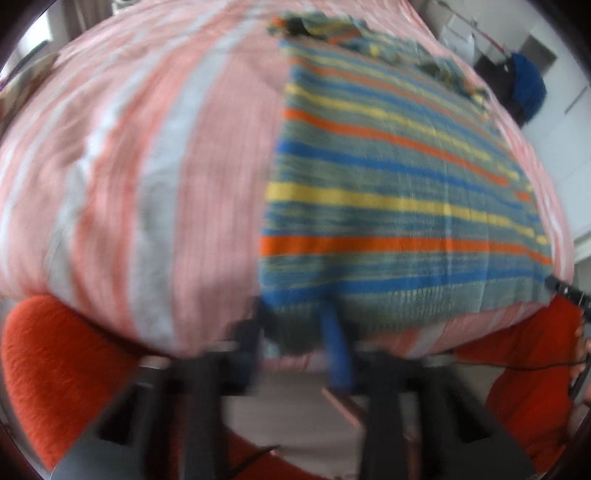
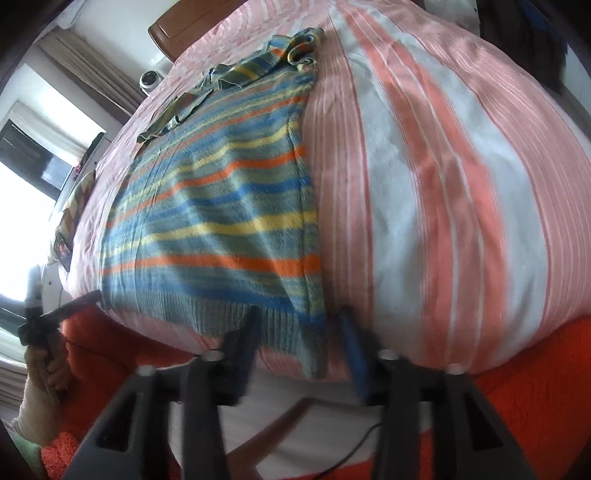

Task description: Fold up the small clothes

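A small striped knit sweater point(image 1: 388, 184) in blue, yellow, orange and grey-green lies flat on the bed, hem towards me, sleeves bunched at the far end. It also shows in the right wrist view point(image 2: 221, 206). My left gripper point(image 1: 299, 325) is open, its fingers either side of the sweater's near left hem corner. My right gripper point(image 2: 303, 328) is open, its fingers either side of the near right hem corner, which hangs over the bed edge. The right gripper's tip point(image 1: 565, 288) shows in the left view; the left gripper point(image 2: 66, 306) shows in the right view.
The bed has a pink and white striped cover point(image 1: 147, 166). My orange sleeves point(image 1: 55, 369) sit at the near bed edge. A wooden headboard point(image 2: 192, 26) is at the far end. A window point(image 2: 29, 147) and a shelf with items are on the left.
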Tool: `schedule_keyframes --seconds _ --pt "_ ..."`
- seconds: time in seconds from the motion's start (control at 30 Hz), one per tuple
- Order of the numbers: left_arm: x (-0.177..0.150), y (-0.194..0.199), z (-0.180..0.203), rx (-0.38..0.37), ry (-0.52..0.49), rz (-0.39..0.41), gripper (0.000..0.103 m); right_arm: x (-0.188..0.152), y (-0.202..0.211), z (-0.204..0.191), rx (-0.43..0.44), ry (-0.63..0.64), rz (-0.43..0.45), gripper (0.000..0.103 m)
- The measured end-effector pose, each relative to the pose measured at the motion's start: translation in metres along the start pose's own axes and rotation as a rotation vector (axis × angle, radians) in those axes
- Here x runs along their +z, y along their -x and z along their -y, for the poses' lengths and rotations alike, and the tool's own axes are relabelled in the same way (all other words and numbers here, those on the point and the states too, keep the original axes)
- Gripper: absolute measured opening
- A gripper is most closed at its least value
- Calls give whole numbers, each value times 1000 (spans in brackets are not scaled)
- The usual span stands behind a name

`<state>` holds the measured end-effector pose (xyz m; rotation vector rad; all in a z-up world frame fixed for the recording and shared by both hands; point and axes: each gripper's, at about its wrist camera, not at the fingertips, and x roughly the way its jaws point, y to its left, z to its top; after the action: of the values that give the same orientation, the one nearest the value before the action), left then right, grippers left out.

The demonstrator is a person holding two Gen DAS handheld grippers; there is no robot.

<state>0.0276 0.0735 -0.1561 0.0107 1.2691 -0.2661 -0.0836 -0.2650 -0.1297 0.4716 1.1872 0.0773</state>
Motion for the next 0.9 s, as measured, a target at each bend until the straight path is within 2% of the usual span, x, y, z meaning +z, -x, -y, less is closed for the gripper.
schedule_keyframes --seconds 0.07,0.1,0.13,0.2,0.3,0.43,0.53,0.6,0.63,0.67,0.7,0.73,0.77,0.8,0.9 --pt "5 -5 5 30 -15 11 6 1 -7 -3 -18 24 -12 46" --pt "4 -4 7 39 -22 15 5 2 -9 -5 -40 49 -12 20" --pt "2 0 7 46 -29 20 4 2 -8 -8 -73 76 -6 4" --pt "-3 6 7 77 -41 32 4 2 -5 -9 -88 74 -10 4" --pt "-5 2 4 83 -37 16 4 -2 1 -4 -115 46 -20 4" --pt "2 -11 8 125 -48 0 4 -6 -19 7 -113 -1 -53 4" --pt "3 -9 13 128 -52 7 10 -5 -17 5 -121 9 -53 4" --pt "-1 -3 8 122 -26 0 27 -7 -13 6 -118 8 -55 9" --pt "-3 3 5 128 -4 0 36 -7 -11 5 -108 -3 -60 18" --pt "-4 11 2 128 15 13 57 -8 -9 6 -107 -12 -66 24" --pt "-6 20 -1 123 29 36 71 -10 -6 8 -107 -19 -71 39" --pt "-7 33 -4 121 45 75 74 -11 0 10 -108 -24 -65 52" --pt "-7 46 -7 125 57 116 77 -13 7 12 -123 -25 -51 57" --pt "-5 56 -8 130 65 148 82 -14 17 13 -158 -21 -26 60" --pt "10 85 -14 164 101 301 94 0 45 15 -274 23 61 60"
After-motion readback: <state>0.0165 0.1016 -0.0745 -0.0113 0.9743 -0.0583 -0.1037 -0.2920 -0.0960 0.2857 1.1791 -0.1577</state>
